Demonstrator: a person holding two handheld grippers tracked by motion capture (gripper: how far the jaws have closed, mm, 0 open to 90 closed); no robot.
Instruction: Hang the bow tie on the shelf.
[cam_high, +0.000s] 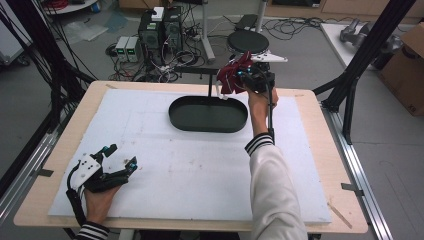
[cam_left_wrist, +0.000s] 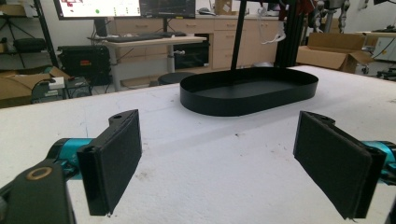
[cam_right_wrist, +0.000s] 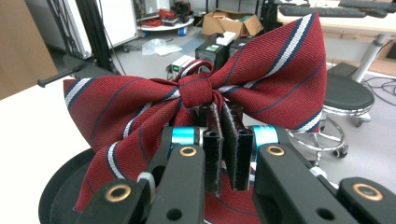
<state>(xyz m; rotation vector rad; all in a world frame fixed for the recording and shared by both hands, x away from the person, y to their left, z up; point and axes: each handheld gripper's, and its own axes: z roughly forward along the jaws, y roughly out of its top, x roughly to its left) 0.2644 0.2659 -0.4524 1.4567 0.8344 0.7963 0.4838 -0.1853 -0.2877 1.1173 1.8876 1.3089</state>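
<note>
My right gripper (cam_right_wrist: 223, 140) has its two black jaws squeezed tight on a red cloth bow tie with white and dark blue stripes (cam_right_wrist: 196, 88), pinching it right by the middle knot. I am holding the bow tie up in the air at the far side of the table, just past the far right end of the black oval metal tray (cam_high: 208, 114). I think my job now is to put the bow tie into the tray, so I should bring it back over the middle, go down low, and only then let go, so it lands flat and does not hang over the rim. My left gripper (cam_left_wrist: 219, 158) has its jaws wide apart with nothing between them, resting near the left corner of the white foam board (cam_high: 190, 170). From above, the bow tie looks like a small crumpled red lump. Up close, its lower part is hidden behind my jaws, and I cannot tell if a neck strap hangs under it.
</note>
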